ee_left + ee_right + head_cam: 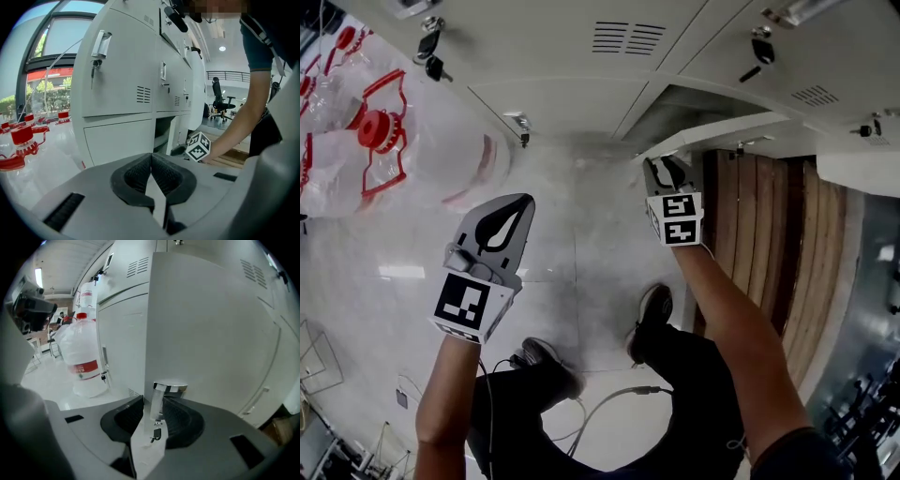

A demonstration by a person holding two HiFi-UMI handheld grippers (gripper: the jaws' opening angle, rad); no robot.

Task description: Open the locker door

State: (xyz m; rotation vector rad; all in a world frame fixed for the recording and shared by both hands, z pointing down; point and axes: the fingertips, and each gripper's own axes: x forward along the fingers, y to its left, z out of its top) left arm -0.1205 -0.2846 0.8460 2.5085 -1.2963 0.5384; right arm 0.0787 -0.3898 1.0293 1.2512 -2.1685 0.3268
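left claw [151, 157]: closed, empty
right claw [153, 402]: loosely straddles door handle [158, 408]
head view: handle hidden; locker door [722, 131] ajar

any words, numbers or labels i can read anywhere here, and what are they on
No text reads clearly in any view.
Red label on the water bottle: has print, too blurred to read.
Paler label above it: too blurred to read.
Marker cubes: black-and-white square patterns only, no words.
Locker doors: no numbers or name plates show.
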